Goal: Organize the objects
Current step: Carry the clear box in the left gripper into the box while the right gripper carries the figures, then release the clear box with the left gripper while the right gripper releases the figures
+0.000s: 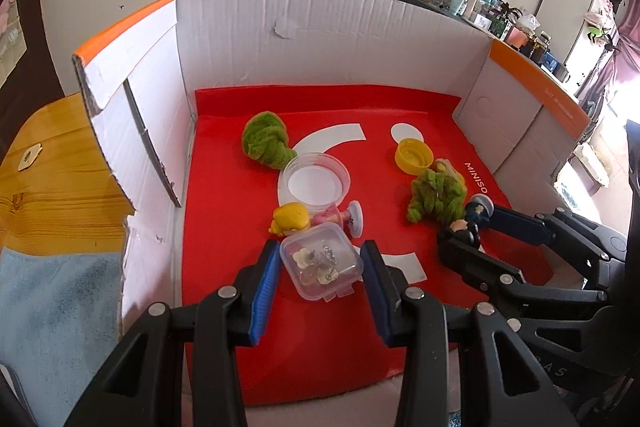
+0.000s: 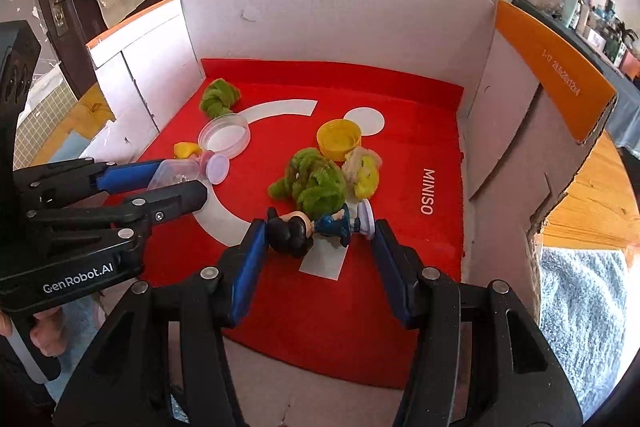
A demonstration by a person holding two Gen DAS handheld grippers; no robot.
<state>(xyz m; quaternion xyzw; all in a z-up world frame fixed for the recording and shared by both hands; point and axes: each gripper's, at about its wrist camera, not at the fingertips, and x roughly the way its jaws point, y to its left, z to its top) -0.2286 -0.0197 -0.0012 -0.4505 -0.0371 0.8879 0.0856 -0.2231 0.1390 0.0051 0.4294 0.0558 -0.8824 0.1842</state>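
Red MINISO mat (image 2: 400,155); "GenRobot.AI" on left hand-held gripper (image 2: 202,183).

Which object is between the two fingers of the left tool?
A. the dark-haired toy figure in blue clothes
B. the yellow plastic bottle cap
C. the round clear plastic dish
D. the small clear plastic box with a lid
D: in the left wrist view the small clear plastic box sits between the blue pads of the left tool, while the dark-haired toy figure is in the right tool.
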